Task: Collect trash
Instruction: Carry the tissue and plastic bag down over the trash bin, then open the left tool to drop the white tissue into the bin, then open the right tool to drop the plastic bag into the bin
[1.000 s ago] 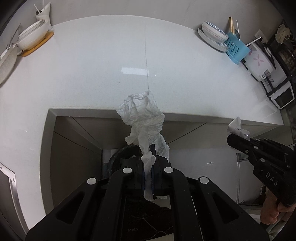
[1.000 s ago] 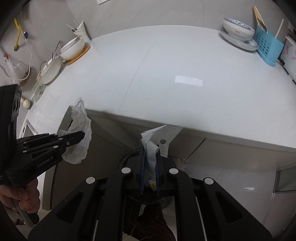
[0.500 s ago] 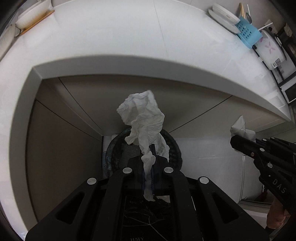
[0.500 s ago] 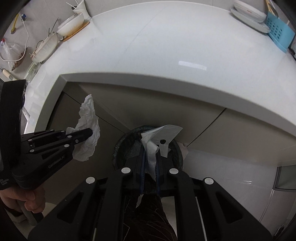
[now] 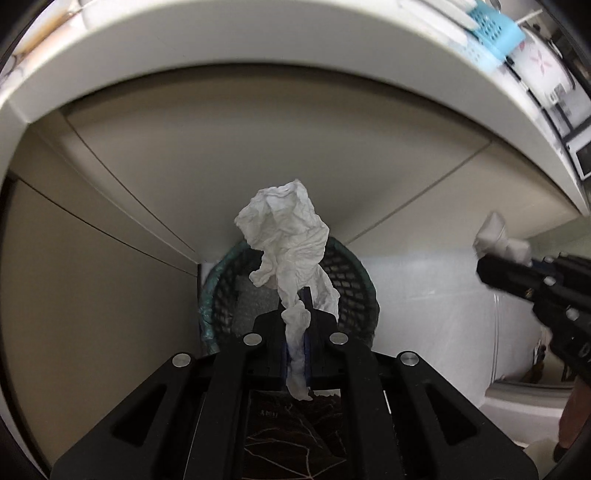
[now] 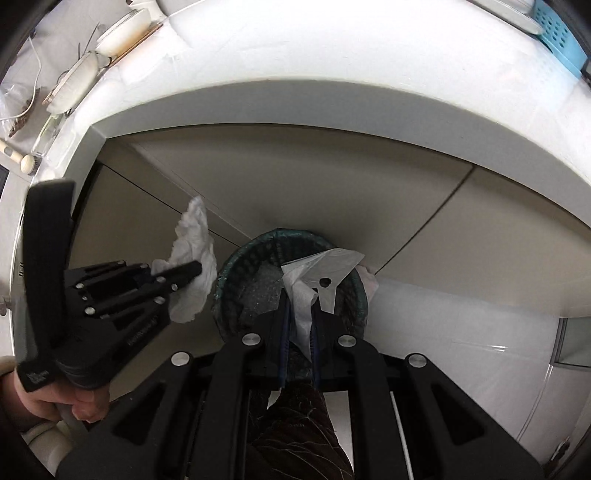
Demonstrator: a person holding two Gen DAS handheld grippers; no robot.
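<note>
the left tongs [image 5: 295,325] clench a crumpled white tissue [image 5: 286,240] at centre frame, directly above the mesh waste basket [image 5: 354,280] tucked under the counter [image 5: 258,44]. the right tongs [image 6: 297,314] pinch a torn plastic wrapper [image 6: 325,269] over the same basket. both scraps are light and springy: let go off-centre, either could likely catch the rim and flutter to the floor.

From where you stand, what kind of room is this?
Most likely a home kitchen: a white counter holding bowls and a blue dish basket, with cupboard doors and a waste bin below.
</note>
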